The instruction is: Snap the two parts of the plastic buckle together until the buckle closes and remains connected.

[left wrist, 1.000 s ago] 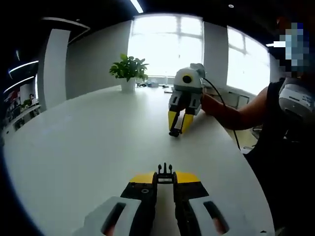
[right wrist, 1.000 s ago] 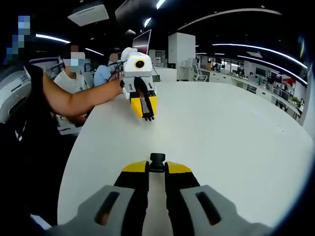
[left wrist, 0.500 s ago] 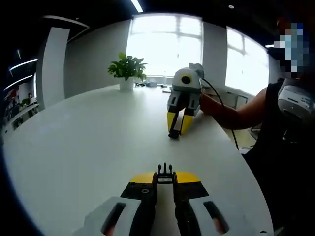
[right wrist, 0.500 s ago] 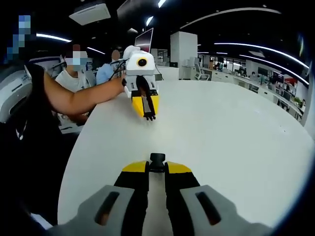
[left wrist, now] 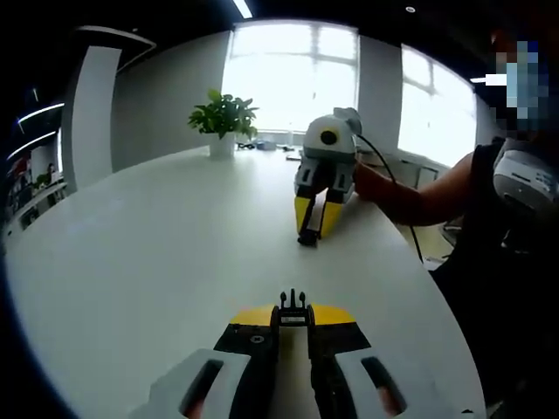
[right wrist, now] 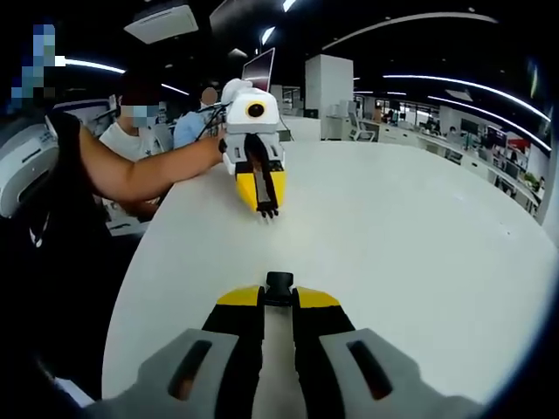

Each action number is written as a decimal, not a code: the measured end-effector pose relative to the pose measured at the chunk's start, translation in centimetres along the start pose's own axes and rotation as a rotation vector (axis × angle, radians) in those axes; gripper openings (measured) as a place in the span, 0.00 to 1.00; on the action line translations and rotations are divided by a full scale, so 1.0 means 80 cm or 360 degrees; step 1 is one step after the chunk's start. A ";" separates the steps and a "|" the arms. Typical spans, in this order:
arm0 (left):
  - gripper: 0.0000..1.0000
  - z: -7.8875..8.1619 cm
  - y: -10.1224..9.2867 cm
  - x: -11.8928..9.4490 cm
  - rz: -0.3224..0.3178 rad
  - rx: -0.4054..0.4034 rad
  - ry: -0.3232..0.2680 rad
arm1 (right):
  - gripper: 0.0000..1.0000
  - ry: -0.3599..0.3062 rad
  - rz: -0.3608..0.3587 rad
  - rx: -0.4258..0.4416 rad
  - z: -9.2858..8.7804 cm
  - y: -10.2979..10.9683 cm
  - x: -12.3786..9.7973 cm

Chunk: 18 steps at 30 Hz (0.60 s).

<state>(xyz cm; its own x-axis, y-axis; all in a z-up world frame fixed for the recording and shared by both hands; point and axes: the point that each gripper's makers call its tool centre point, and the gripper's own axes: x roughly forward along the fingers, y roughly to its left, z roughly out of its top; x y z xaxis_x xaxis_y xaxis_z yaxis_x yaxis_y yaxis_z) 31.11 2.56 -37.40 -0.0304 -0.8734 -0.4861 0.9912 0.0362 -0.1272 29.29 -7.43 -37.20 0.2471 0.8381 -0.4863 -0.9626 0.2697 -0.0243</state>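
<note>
The black pronged buckle half sticks out between the yellow tips of my left gripper, which is shut on it low over the white table. My right gripper is shut on the black socket half. The two grippers face each other across the table, well apart. In the left gripper view the right gripper points down and towards me, with the socket half at its tip. The right gripper view shows the left gripper holding the pronged half.
A potted plant stands at the far side of the table before bright windows. The person's arm reaches in along the table's edge. Other people sit behind, near a monitor. Open white tabletop spreads to the right.
The two grippers have drawn very slightly closer and tipped a little; each still holds its buckle half.
</note>
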 end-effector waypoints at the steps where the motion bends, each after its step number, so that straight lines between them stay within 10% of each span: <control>1: 0.11 0.000 -0.001 0.000 -0.0005 -0.0001 -0.0001 | 0.11 -0.0002 0.0004 0.0002 0.000 0.001 0.000; 18: 0.11 -0.003 -0.007 0.008 -0.0039 0.0023 0.0021 | 0.11 -0.0004 0.0023 0.0005 0.000 0.002 0.008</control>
<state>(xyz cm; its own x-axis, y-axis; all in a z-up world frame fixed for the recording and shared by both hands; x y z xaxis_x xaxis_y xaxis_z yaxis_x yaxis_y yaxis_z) 30.52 2.10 -37.80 -0.0565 -0.8675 -0.4942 0.9919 0.0077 -0.1269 29.34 -6.84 -37.50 0.2331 0.8432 -0.4844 -0.9658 0.2589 -0.0142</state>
